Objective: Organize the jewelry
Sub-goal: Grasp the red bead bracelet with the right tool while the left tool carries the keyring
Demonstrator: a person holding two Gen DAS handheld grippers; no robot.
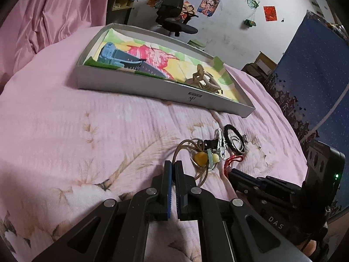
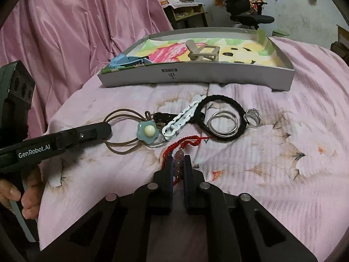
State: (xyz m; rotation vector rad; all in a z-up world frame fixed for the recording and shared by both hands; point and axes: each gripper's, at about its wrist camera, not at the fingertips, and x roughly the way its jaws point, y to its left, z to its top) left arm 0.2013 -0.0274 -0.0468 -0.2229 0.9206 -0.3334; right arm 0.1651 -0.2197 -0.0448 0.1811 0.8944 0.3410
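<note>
On the pink bedspread lies a small heap of jewelry. My left gripper [image 1: 173, 163] is shut on the brown elastic hair tie [image 2: 123, 110], whose loops lead to a teal flower with a cream pearl [image 2: 148, 131]; in the right wrist view the left gripper [image 2: 108, 128] comes in from the left. My right gripper [image 2: 177, 160] is shut on a red cord bracelet [image 2: 187, 140], its pink beads [image 2: 176, 163] pinched between the fingers. Beyond the heap sits a grey shallow box [image 2: 218, 74] holding a beige hair claw [image 2: 202, 52] and a blue hair claw [image 2: 122, 62].
Still in the heap are a white clip [image 2: 181, 120], a black braided tie [image 2: 218, 98], silver bangles [image 2: 223, 134] and a silver ring [image 2: 253, 118]. A pink curtain [image 2: 76, 21] hangs on the left. An office chair [image 2: 240, 2] stands behind the bed.
</note>
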